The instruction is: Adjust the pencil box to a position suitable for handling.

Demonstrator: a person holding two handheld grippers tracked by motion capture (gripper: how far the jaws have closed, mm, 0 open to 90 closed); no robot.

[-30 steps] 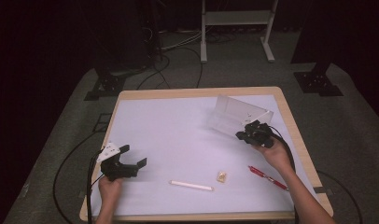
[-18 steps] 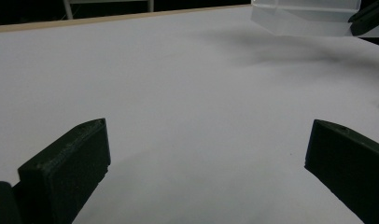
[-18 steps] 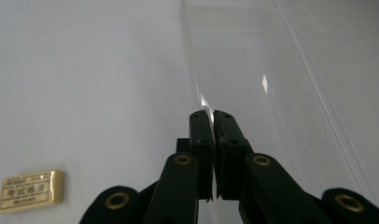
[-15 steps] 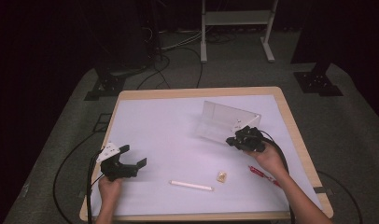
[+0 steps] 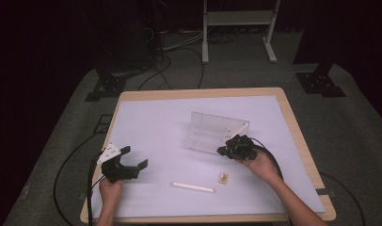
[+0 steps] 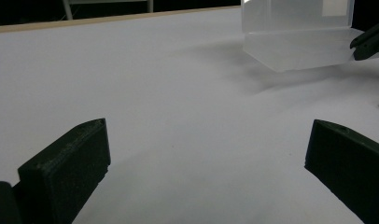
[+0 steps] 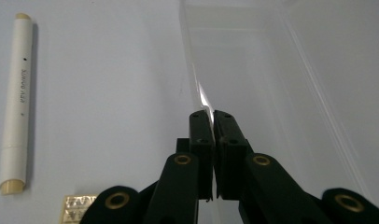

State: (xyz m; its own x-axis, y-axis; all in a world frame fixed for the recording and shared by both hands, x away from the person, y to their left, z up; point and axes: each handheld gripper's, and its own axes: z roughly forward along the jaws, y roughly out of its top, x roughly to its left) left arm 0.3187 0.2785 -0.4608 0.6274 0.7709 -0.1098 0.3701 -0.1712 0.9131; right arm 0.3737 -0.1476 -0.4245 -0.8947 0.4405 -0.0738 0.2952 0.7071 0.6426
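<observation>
Right tool (image 5: pixel 225 150) is clamped on the thin wall of our clear rectangular plastic box (image 5: pixel 212 131), jaws pinched together over the near edge (image 7: pixel 202 100). Box sits mid-counter (image 5: pixel 151 117), tipped up on its side. Left tool (image 5: pixel 130 160) hangs wide open with nothing between its jaws, well left of the box. White cylindrical marker pen (image 5: pixel 193 187) and small tan square tag (image 5: pixel 223 177) lie near the box, on the person's side.

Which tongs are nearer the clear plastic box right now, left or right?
Right. The right tongs are shut on the near wall of the clear plastic box. The left tongs stand open over bare table near its front left corner, well apart from the box.
</observation>
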